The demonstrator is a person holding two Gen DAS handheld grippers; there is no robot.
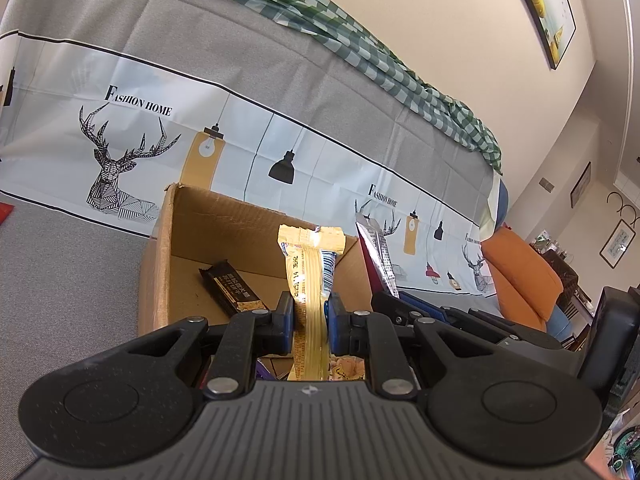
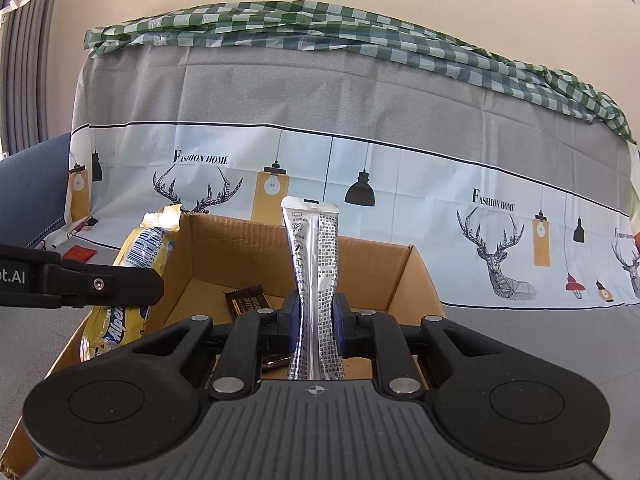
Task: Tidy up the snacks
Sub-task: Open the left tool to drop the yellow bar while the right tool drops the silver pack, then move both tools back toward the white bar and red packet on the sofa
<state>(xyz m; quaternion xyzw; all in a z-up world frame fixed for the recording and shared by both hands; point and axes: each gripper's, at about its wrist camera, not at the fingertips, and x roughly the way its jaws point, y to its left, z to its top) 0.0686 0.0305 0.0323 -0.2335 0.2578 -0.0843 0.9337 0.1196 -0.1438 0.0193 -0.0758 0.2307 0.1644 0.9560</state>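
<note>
The left gripper [image 1: 311, 316] pinches a yellow plastic snack packet [image 1: 310, 276], the right gripper [image 2: 318, 316] a silver foil pouch [image 2: 316, 276], both above the open brown cardboard box [image 2: 404, 276]. Both wrappers look slippery and squeezed thin, so either could slide out early and land outside the box.

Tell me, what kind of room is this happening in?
Most likely a home living room: a sofa draped in a grey printed cover, an orange cushion at its end, and framed pictures on the walls. A cardboard box of snacks sits on the seat.
</note>
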